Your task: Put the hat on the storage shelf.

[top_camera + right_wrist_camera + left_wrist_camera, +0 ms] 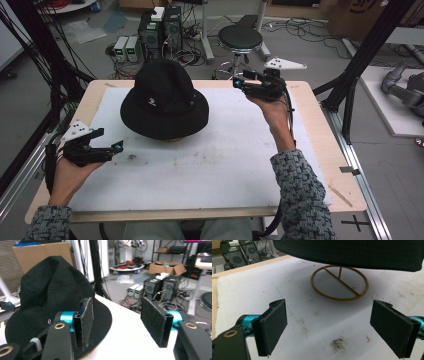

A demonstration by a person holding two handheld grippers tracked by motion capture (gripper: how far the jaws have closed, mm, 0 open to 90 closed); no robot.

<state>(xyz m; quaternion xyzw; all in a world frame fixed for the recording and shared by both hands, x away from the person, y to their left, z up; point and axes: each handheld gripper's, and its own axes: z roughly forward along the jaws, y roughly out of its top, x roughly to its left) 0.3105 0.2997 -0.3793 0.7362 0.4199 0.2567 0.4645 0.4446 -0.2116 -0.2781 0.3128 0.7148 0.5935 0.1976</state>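
A black bucket hat (164, 99) sits on a thin golden wire stand (339, 283) in the middle of the white mat (215, 160). The stand's round base shows under the brim (352, 255) in the left gripper view. My left gripper (118, 146) is open, low over the mat to the hat's front left, pointing at the stand with nothing between its pads. My right gripper (239, 82) is open, held up at the hat's right near the table's far edge. In the right gripper view the hat (50, 300) lies beyond the left pad (86, 320), and nothing is between the pads.
The wooden table (330, 150) carries the mat, which has a few dirt marks (338, 343). Beyond the far edge stand a round black stool (240, 38), computer towers (161, 31) and floor cables. Black frame posts (365, 55) rise at both sides.
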